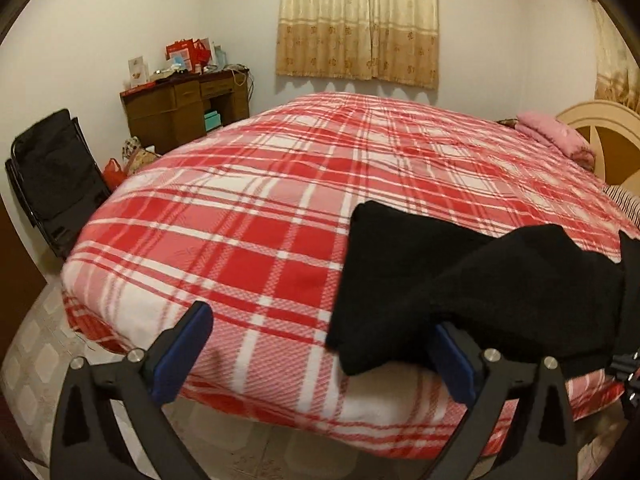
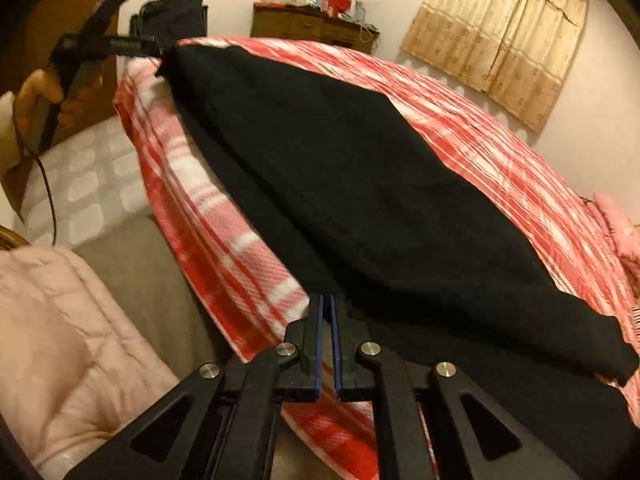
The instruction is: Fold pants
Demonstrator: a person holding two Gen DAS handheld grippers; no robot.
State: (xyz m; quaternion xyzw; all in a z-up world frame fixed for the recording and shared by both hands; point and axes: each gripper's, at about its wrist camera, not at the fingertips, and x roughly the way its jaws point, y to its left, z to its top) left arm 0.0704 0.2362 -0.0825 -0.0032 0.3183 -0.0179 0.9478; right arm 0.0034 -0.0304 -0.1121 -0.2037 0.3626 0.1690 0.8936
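Plaid bed (image 1: 248, 208), black pants (image 2: 320, 184), right claw (image 2: 327, 312) pinching hem, left claw (image 1: 324, 332) spread

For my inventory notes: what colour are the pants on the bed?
The pants are plain black, seen best in the right wrist view.

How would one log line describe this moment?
left gripper: open, black pants draped over one finger | right gripper: shut on pants edge | plaid bed: under pants

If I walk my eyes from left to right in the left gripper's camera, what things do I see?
Black folding chair → wooden desk → curtain → pink blanket → cream headboard.
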